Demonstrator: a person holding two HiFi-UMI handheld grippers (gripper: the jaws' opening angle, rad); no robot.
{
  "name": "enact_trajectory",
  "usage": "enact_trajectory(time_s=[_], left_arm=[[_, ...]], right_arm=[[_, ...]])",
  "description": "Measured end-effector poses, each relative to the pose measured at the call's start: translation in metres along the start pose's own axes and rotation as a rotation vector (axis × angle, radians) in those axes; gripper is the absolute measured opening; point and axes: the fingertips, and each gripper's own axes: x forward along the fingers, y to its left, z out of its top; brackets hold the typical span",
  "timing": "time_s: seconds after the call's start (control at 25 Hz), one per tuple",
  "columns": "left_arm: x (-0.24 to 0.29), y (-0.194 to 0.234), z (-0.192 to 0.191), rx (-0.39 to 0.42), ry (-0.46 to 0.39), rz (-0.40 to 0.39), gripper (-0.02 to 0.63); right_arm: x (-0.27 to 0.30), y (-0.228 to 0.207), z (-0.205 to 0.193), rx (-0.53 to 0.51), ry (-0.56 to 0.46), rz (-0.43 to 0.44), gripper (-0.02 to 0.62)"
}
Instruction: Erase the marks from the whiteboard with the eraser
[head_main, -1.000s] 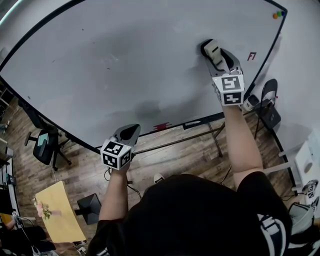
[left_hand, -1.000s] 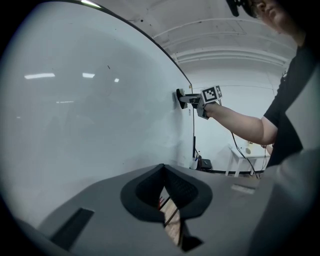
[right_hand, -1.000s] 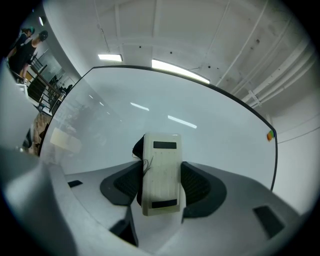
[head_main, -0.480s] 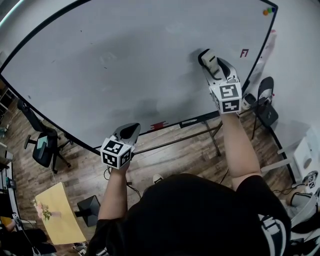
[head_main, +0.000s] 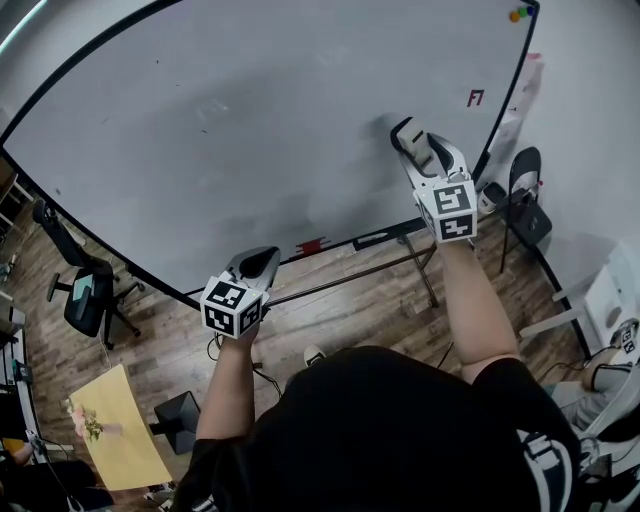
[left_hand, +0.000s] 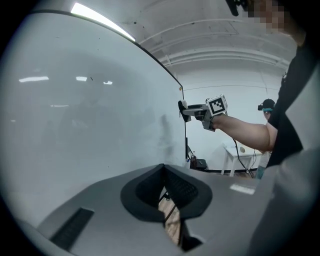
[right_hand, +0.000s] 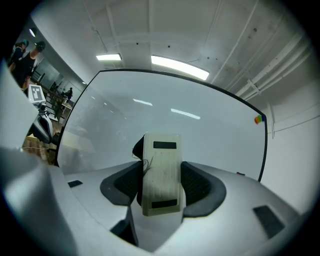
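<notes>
Right gripper (head_main: 416, 136) pinched the eraser (right_hand: 161, 172) against the whiteboard (head_main: 250, 130); left gripper (head_main: 257, 263), jaws pressed together, at its 8 o'clock.

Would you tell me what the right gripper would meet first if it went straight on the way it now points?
The large white whiteboard: the cream rectangular eraser in the right gripper seems to touch it.
</notes>
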Motion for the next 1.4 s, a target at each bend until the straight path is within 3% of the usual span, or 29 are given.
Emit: enact_trajectory(time_s=[1.4], left_arm=[[-0.028, -0.077, -0.007, 0.012, 0.011, 0.01, 0.011]], right_arm=[[-0.091, 0.026, -0.055, 0.092, 0.058, 0.088, 0.235]])
